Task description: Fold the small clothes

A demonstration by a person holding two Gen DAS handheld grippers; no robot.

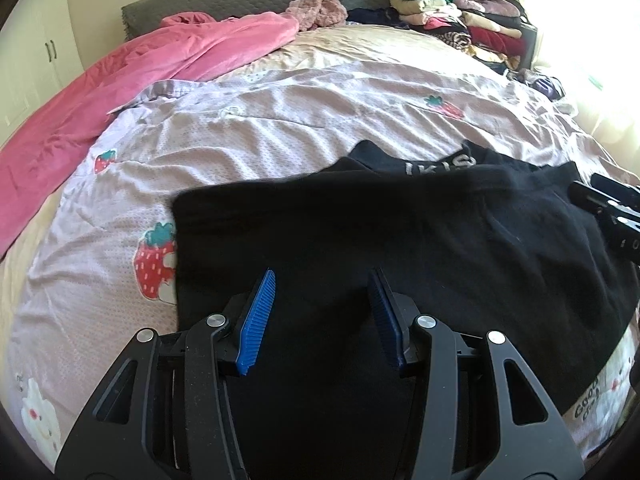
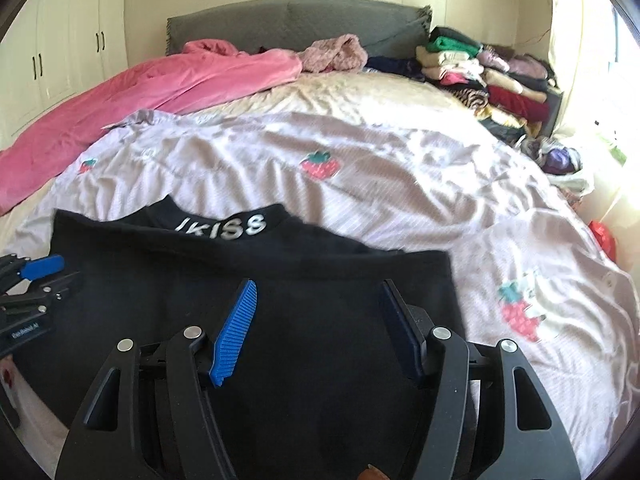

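- My left claw (image 1: pixel 322 280), two black linkage arms tipped with blue ribbed pads (image 1: pixel 256 320), stands wide apart and grips nothing; it hovers over the near left part of the garment.
- My right claw (image 2: pixel 318 290), same build, is likewise spread wide and empty, over the garment's right half.
- Each claw shows at the edge of the other's view: the right one (image 1: pixel 608 208) at the garment's right border, the left one (image 2: pixel 36 280) at its left border.
- One task item: a black knit garment (image 1: pixel 400 248) lying flat on the bed, its band (image 2: pixel 224 224) at the far edge.
- Legible writing: white letters "KISS" on that band, with a partial stroke before them. A small white label on the left claw's body is too blurred to read.
- Surface: one pale lilac quilt (image 2: pixel 360 160) printed with red strawberries; four strawberries count in the right view.
- One pink plush blanket (image 1: pixel 120 80) lies along the bed's far left.
- One crumpled dusty-pink fleece item (image 2: pixel 336 54) rests near the grey padded headboard (image 2: pixel 280 20).
- One pile of folded mixed-colour clothes (image 2: pixel 488 72) occupies the far right corner.
- Room: cream wardrobe doors (image 2: pixel 52 40) with dark handles at left; bright daylight at right.
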